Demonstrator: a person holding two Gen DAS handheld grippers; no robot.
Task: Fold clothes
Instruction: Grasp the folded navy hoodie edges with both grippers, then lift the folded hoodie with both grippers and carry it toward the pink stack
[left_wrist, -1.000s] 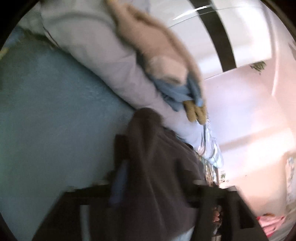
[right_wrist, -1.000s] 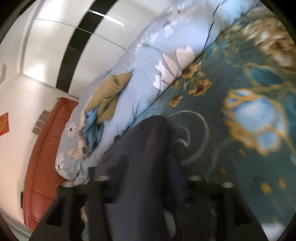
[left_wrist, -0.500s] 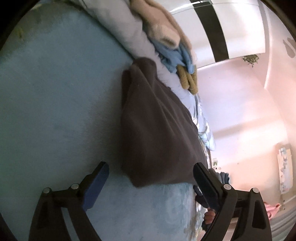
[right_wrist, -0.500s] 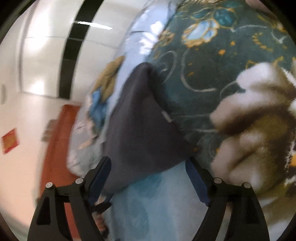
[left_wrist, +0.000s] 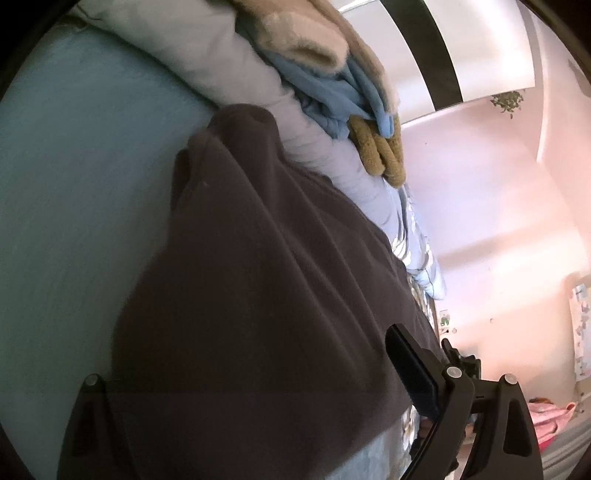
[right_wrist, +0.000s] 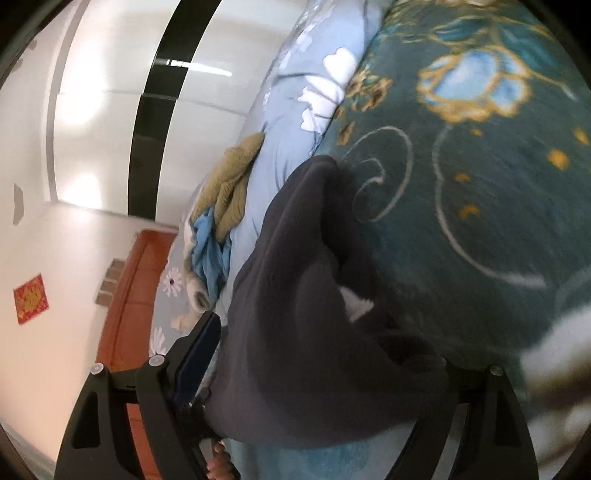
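— Where's the garment right now?

— The dark grey garment (left_wrist: 258, 295) lies on the teal flowered blanket (right_wrist: 480, 206), stretched straight ahead of both tools. From the left gripper (left_wrist: 255, 373) it fills the whole span between the fingers and runs forward to a bunched end near the pale blue quilt (left_wrist: 229, 62).

— Is the left one holding it?

— Its fingers stand wide apart. The right-hand finger (left_wrist: 410, 365) shows clear at the cloth's edge; the left-hand one is covered by the fabric, so only its mount peeks out. Whether the cloth is pinched anywhere, I cannot tell.

— And the other?

— The right gripper (right_wrist: 325, 350) is spread wide as well. Its left-hand finger (right_wrist: 199, 343) sits just beside the garment's edge, and the far finger is hidden under the dark fabric. A small white tag (right_wrist: 356, 304) shows in a fold ahead of it.

— What's past the garment?

— Ahead and to the left of the right tool, on the quilt, lie a mustard knit piece (right_wrist: 232, 184) and a crumpled blue cloth (right_wrist: 210, 254). Beyond those, an orange-brown headboard (right_wrist: 129, 302) against the wall, and a red paper square (right_wrist: 31, 299) further left. A fingertip (right_wrist: 218, 465) shows at the bottom, below the left-hand finger.
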